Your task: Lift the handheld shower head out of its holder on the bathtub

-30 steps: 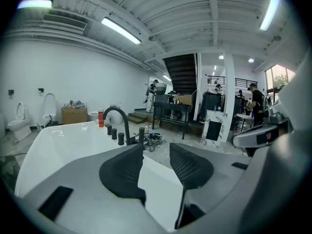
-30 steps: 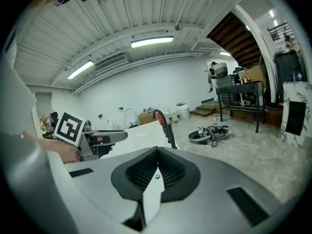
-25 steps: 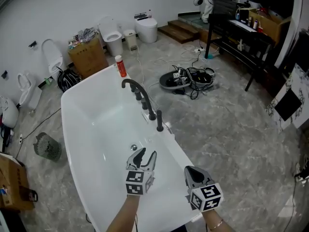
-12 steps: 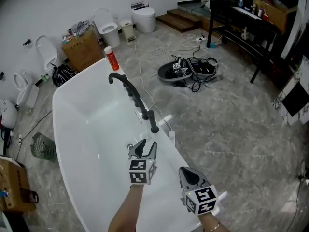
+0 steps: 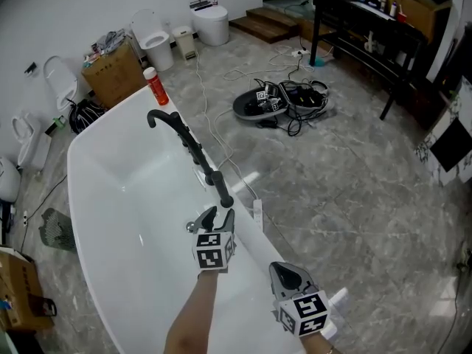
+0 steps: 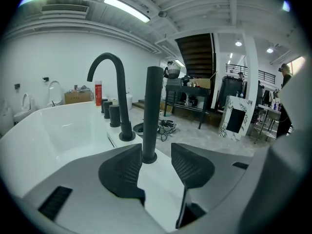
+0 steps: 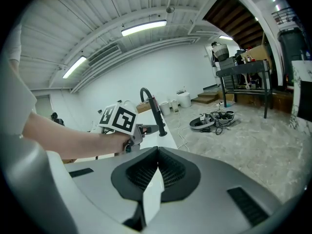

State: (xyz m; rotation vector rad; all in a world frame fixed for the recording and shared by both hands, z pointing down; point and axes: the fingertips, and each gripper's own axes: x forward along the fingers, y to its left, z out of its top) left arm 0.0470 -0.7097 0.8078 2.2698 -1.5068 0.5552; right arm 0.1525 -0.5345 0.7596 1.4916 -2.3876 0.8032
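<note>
Now, shower head (image 5: pixel 222 190): stood upright in its holder on the bathtub (image 5: pixel 110 190) rim, nearest of the dark fittings lined up behind the faucet spout (image 5: pixel 164 119).
Left gripper (image 5: pixel 216 218): jaws seen opening; the shower head is framed between them just ahead, not pressed.
Right gripper (image 5: pixel 286 274): jaws closed together, nothing held, positioned near the tub's rim.
</note>
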